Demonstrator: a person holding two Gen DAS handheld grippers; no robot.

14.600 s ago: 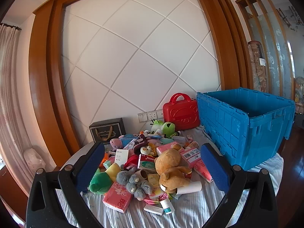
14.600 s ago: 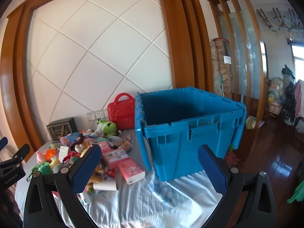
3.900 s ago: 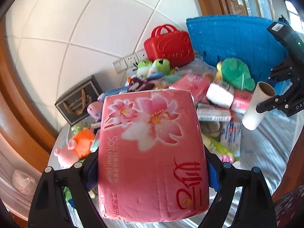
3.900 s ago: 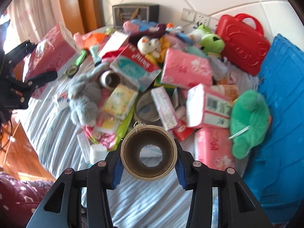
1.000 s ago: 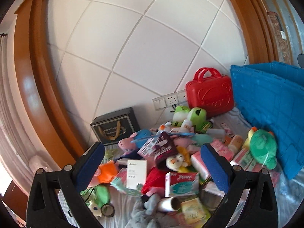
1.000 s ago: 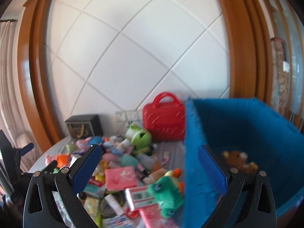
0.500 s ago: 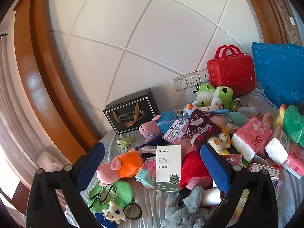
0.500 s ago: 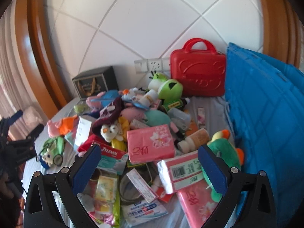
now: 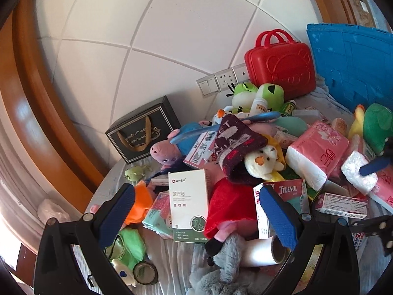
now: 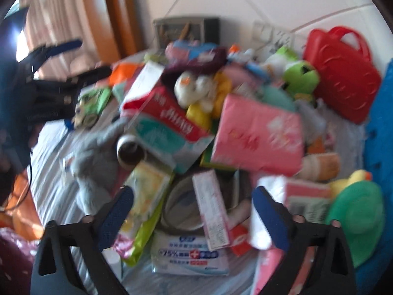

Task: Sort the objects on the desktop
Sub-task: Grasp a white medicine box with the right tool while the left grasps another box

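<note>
Left gripper [image 9: 199, 213] gaping wide, nothing between its pads, hovering over white box w/ green base [image 9: 188, 206] and red plush [image 9: 229, 209]; right gripper [image 10: 191, 211] likewise wide open and empty, above long pink box [image 10: 212, 212] & wipes pack [image 10: 189, 257]; its view is blurred. Clutter pile covers the striped bench [image 9: 179, 260]; pink tissue pack [image 9: 316, 153] right of centre; blue crate [image 9: 356, 64] far right, red case [image 9: 280, 71] just left of it by the wall.

Background. White wall panel [image 9: 152, 24] crossed by diagonal seams fills the upper frame; curved wooden frame [image 9: 32, 93] at left; switch and socket plates [image 9: 221, 80] at centre; curtain [image 10: 56, 7] upper left, sunlit.
</note>
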